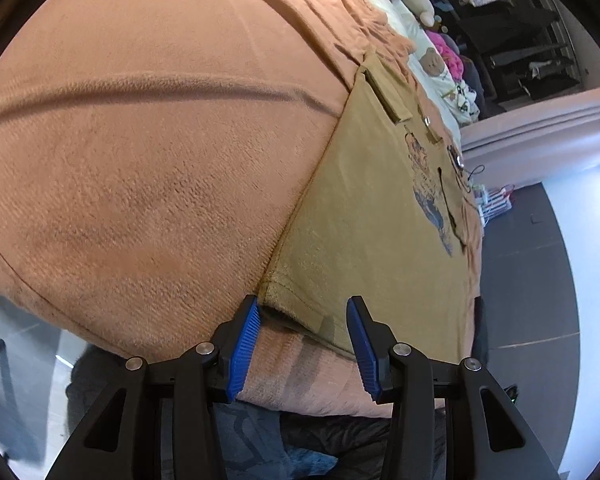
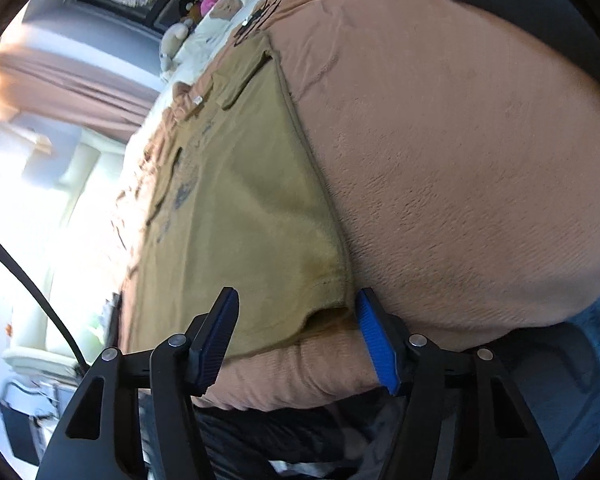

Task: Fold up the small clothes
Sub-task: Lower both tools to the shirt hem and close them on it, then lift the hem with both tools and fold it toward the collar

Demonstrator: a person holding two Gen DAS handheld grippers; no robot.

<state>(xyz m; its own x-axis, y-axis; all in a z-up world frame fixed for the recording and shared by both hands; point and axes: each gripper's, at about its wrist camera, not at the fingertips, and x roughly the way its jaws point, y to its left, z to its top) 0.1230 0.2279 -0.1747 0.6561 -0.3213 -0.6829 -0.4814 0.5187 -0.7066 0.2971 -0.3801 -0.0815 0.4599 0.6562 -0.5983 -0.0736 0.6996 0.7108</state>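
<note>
— What lies under everything?
— An orange-brown plush blanket [image 1: 148, 152] over a bed, with a cream bear-print sheet [image 1: 432, 64] beyond.
— And the room?
— Dark grey tiled floor [image 1: 532, 280], black shelving [image 1: 516, 40], and bright glare [image 2: 60, 208] from one side.

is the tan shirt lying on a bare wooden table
No, the tan shirt lies spread flat on an orange fleece blanket that covers a bed, with no wooden surface under it.
</note>
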